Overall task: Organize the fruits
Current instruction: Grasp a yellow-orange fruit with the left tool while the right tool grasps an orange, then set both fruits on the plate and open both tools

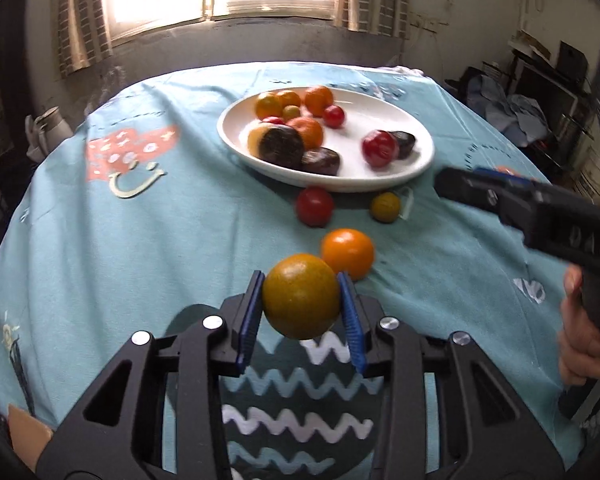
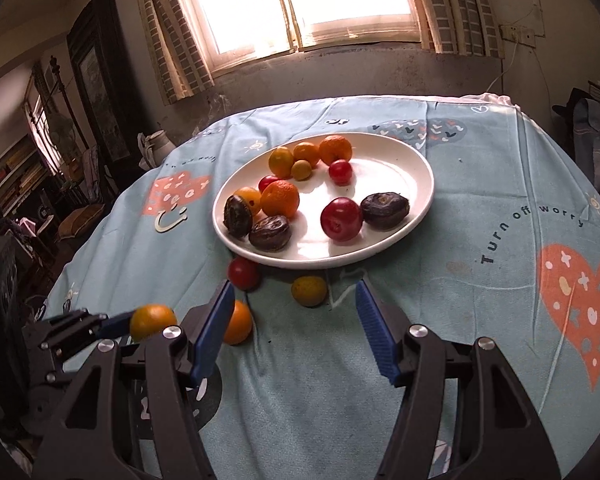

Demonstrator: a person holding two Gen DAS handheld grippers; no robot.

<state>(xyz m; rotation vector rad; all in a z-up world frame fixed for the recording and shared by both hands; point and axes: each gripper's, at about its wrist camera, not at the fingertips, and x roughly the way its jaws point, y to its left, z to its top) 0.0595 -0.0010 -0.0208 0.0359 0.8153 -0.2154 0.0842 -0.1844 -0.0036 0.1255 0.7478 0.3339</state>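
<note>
Left gripper point(image 1: 302, 300) clamps yellow-green citrus point(image 1: 301, 296) (right gripper point(image 2: 296, 304) gapes).

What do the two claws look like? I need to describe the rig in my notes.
Both the left claw and right claw have black angular plastic frames with silver round bolts and ribbed blue pads. The bare hand on the right claw's black handle shows no sleeve.

Home: curtained window point(image 2: 304, 4), tablecloth point(image 2: 480, 208), wardrobe point(image 2: 100, 80).

Left tool point(image 2: 118, 326) hides pt of green-orange fruit point(image 2: 153, 321).
</note>
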